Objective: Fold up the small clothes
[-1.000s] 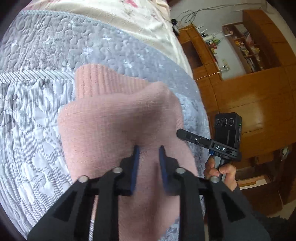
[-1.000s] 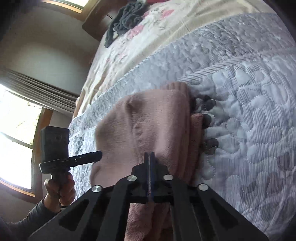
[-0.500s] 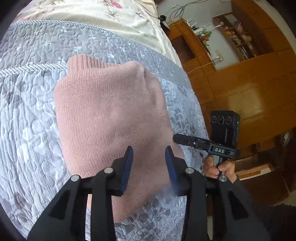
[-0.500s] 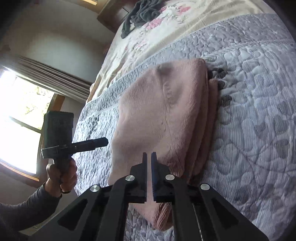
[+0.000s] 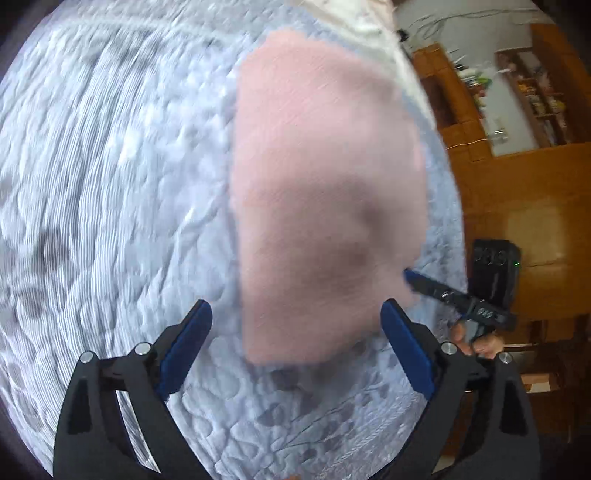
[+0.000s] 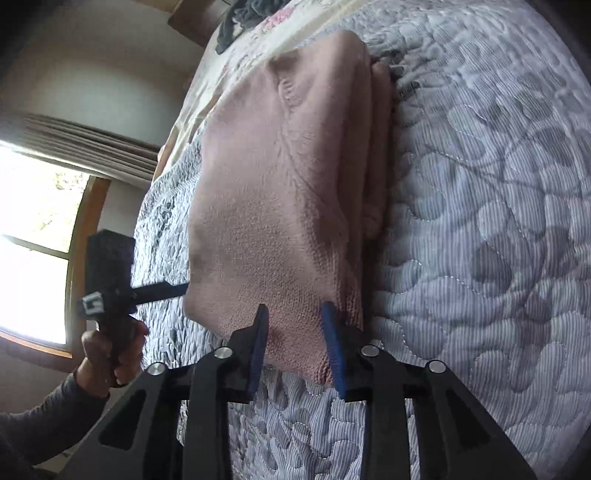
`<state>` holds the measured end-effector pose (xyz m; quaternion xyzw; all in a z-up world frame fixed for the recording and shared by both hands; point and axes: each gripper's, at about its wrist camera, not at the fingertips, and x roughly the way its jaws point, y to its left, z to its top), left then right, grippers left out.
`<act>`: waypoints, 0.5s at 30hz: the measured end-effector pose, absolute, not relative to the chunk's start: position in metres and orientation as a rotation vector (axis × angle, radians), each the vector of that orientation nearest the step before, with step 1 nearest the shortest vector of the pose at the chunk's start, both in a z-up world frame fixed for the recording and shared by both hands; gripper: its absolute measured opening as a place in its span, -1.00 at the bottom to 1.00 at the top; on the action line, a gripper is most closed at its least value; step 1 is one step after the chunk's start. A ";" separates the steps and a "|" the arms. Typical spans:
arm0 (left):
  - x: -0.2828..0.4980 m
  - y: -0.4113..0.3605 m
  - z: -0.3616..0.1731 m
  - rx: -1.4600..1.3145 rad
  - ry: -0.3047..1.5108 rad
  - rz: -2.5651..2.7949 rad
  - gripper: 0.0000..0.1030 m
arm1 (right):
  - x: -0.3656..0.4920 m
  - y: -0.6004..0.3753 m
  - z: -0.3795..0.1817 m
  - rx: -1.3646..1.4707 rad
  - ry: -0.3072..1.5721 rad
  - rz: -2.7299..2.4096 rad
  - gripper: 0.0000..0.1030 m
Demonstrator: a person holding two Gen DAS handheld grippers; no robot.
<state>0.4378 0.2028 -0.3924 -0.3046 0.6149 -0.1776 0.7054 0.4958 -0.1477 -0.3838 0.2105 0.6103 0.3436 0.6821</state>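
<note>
A folded pink knit garment (image 5: 325, 206) lies flat on the grey quilted bedspread (image 5: 110, 184). The left wrist view is blurred by motion. My left gripper (image 5: 295, 314) is wide open over the garment's near end, nothing between its fingers. In the right wrist view the same pink garment (image 6: 280, 206) shows stacked folded layers along its right edge. My right gripper (image 6: 295, 314) is open, its blue pads either side of the garment's near edge without pinching it. The other gripper's tip (image 6: 159, 290) touches the garment's left side.
The grey bedspread (image 6: 480, 258) stretches wide on the right. A floral sheet with a dark garment (image 6: 240, 14) lies at the bed's far end. A window (image 6: 33, 243) is at left. Wooden cabinets and shelves (image 5: 524, 110) stand beyond the bed's edge. A hand (image 6: 110, 350) holds the other gripper.
Both grippers have let go of the pink garment and opened, the left one widely. The garment now lies flat and folded, and both grippers have drawn back towards its near end.
</note>
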 end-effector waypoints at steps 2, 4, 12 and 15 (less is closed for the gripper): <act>0.429 0.208 -0.385 -0.699 1.323 -0.426 0.72 | 0.504 -0.163 -0.363 0.586 1.335 0.809 -0.10; 0.420 0.222 -0.368 -0.750 1.229 -0.472 0.76 | 0.518 -0.186 -0.338 0.617 1.236 0.802 0.51; 0.432 0.255 -0.387 -0.912 1.173 -0.518 0.77 | 0.624 -0.189 -0.383 0.814 1.384 0.806 0.72; 0.439 0.247 -0.402 -0.917 1.193 -0.527 0.76 | 0.642 -0.162 -0.405 0.732 1.452 0.803 0.70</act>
